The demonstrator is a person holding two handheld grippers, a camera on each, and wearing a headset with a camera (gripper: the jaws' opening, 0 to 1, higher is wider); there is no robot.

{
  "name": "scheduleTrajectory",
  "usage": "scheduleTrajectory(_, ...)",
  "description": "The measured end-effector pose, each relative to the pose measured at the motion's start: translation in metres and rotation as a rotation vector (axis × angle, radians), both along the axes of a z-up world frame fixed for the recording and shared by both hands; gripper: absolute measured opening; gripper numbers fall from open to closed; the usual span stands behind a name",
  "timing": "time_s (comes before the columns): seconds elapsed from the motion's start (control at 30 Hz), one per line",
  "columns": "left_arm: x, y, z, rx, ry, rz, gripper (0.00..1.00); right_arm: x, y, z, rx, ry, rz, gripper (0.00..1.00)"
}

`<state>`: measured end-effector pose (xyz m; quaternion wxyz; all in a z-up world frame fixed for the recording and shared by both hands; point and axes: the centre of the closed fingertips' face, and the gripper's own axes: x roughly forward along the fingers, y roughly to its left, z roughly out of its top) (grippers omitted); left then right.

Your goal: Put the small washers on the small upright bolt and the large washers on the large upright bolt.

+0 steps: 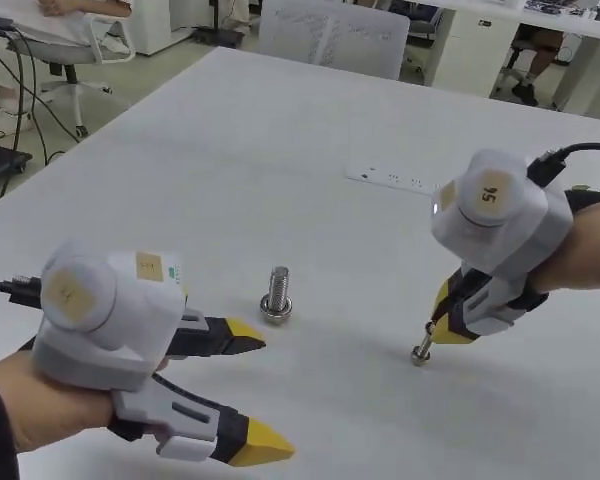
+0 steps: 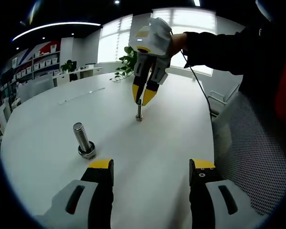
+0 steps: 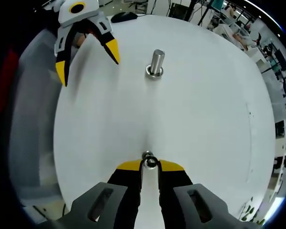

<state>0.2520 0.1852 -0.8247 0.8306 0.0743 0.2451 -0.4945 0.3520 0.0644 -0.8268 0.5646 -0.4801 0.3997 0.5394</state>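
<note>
The right gripper (image 3: 149, 165) has its fingers (image 3: 131, 166) narrowed on what looks like a small washer (image 3: 149, 161) atop the small bolt (image 1: 421, 350), four o'clock of the large bolt (image 1: 278, 290), the left gripper (image 2: 151, 164) gaping wide and empty; light, stiff, slick steel, I'd say, best pinched across its rim.

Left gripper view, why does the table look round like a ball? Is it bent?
Not bent: in the left gripper view the fisheye lens bows the table into a curve; the right gripper view bulges the table the same way; in the head view the table has straight edges.
</note>
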Motion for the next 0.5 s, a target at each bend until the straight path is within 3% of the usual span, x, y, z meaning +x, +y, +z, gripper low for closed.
scheduleTrajectory(0.5, 0.000, 0.000, -0.003, 0.008, 0.009, -0.003, 0.63, 0.000, 0.001, -0.023, -0.003, 0.026, -0.009, 0.13)
